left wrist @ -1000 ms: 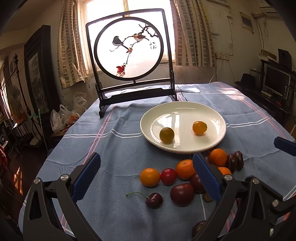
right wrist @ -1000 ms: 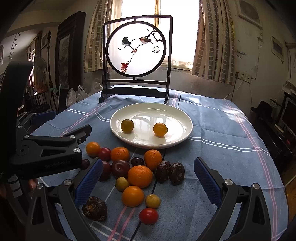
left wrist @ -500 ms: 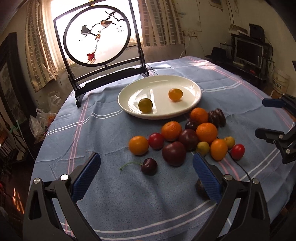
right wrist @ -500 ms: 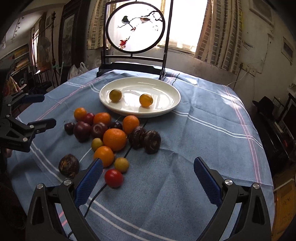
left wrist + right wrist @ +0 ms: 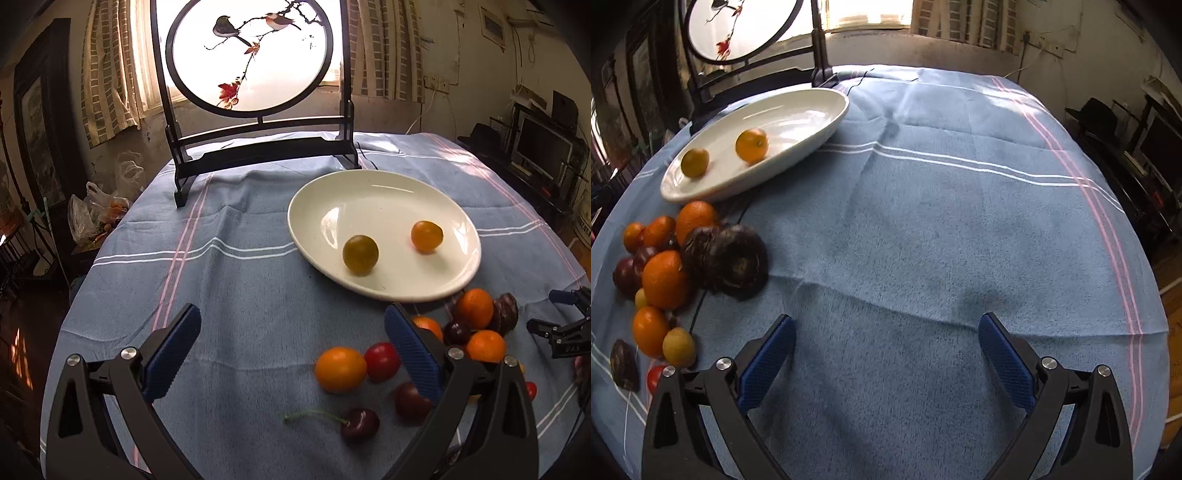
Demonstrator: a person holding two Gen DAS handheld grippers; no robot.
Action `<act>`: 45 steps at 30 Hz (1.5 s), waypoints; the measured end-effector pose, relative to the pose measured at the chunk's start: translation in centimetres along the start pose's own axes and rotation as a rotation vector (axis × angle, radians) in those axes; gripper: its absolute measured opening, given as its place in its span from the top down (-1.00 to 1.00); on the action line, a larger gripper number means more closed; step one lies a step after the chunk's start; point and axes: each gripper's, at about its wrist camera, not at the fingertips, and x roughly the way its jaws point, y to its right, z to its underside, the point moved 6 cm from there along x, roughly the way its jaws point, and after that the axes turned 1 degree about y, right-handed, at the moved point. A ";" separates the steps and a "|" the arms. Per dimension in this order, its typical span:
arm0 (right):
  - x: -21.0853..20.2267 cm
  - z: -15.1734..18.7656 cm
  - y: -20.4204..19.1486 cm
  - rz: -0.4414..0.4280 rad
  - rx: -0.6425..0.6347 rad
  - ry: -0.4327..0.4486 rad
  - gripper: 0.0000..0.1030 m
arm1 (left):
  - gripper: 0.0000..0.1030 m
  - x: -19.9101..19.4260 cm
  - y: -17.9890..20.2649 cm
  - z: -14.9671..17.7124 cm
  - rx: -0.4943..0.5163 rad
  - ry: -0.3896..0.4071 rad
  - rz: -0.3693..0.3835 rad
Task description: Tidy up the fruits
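A white plate (image 5: 317,214) (image 5: 827,118) on the blue cloth holds a greenish fruit (image 5: 360,254) and an orange one (image 5: 426,235). In front of it lies a heap of fruit: an orange (image 5: 340,368), a red tomato (image 5: 381,361), a cherry with its stem (image 5: 360,424), dark plums (image 5: 410,400) and dark wrinkled fruits (image 5: 738,264). My left gripper (image 5: 291,349) is open and empty, just left of the heap. My right gripper (image 5: 886,352) is open and empty over bare cloth, right of the heap; it also shows in the left wrist view (image 5: 561,325).
A black-framed round screen with painted birds (image 5: 255,55) stands at the table's far edge behind the plate. Plastic bags (image 5: 99,210) lie on the floor to the left. A monitor and shelves (image 5: 543,147) stand to the right. The cloth (image 5: 960,221) hangs over the round table's edges.
My left gripper has swung left and moved closer to the table, so the heap now sits at its right finger. My right gripper has turned right and dropped low, away from the heap.
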 end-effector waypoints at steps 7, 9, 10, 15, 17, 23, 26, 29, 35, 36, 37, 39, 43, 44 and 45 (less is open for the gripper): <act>0.0 0.0 -0.3 0.005 -0.007 -0.003 -0.93 | -0.90 1.8 -2.7 -1.3 -0.099 0.015 0.004; 0.0 0.0 -0.3 0.005 -0.007 -0.002 -0.93 | -0.90 1.7 -2.9 -1.5 -0.113 0.004 0.016; 0.0 0.0 -0.3 0.005 -0.006 -0.002 -0.93 | -0.90 1.4 -3.2 -1.7 -0.121 0.020 0.026; 0.0 0.0 -0.4 0.005 -0.006 -0.001 -0.93 | -0.90 0.1 -4.8 -1.4 -0.126 0.084 -0.001; 0.0 0.0 -0.4 0.005 -0.006 -0.001 -0.93 | -0.90 0.4 -6.1 -1.4 -0.150 0.069 -0.037; -0.1 0.0 -0.3 0.005 -0.006 0.000 -0.93 | -0.90 0.2 -6.7 -1.5 -0.211 0.037 0.042; -0.1 0.0 -0.4 0.005 -0.006 0.000 -0.93 | -0.90 0.4 -5.8 -1.2 -0.178 0.037 0.038; 0.0 0.0 -0.3 0.004 -0.005 -0.001 -0.93 | -0.90 1.2 -5.6 -0.7 -0.176 0.003 0.017; -0.1 0.0 -0.4 0.004 -0.005 0.000 -0.93 | -0.90 1.0 -6.4 -1.0 -0.226 0.021 0.021; -0.1 0.0 -0.4 0.004 -0.005 0.000 -0.93 | -0.90 1.0 -6.2 -1.0 -0.224 0.021 0.022; -0.1 0.0 -0.4 0.004 -0.005 0.000 -0.93 | -0.90 1.0 -6.0 -0.9 -0.216 0.024 0.018; -0.1 0.1 -0.4 0.004 -0.005 0.000 -0.93 | -0.90 1.0 -5.4 -0.7 -0.195 0.029 0.016; -0.1 0.0 -0.4 0.004 -0.005 0.000 -0.93 | -0.90 1.0 -4.1 -0.3 -0.166 0.040 0.023; -0.1 0.0 -0.4 0.004 -0.005 0.001 -0.93 | -0.90 1.0 -3.8 -0.2 -0.161 0.037 0.029; -0.1 0.0 -0.4 0.004 -0.005 0.001 -0.93 | -0.90 1.1 -3.5 -0.1 -0.158 0.034 0.040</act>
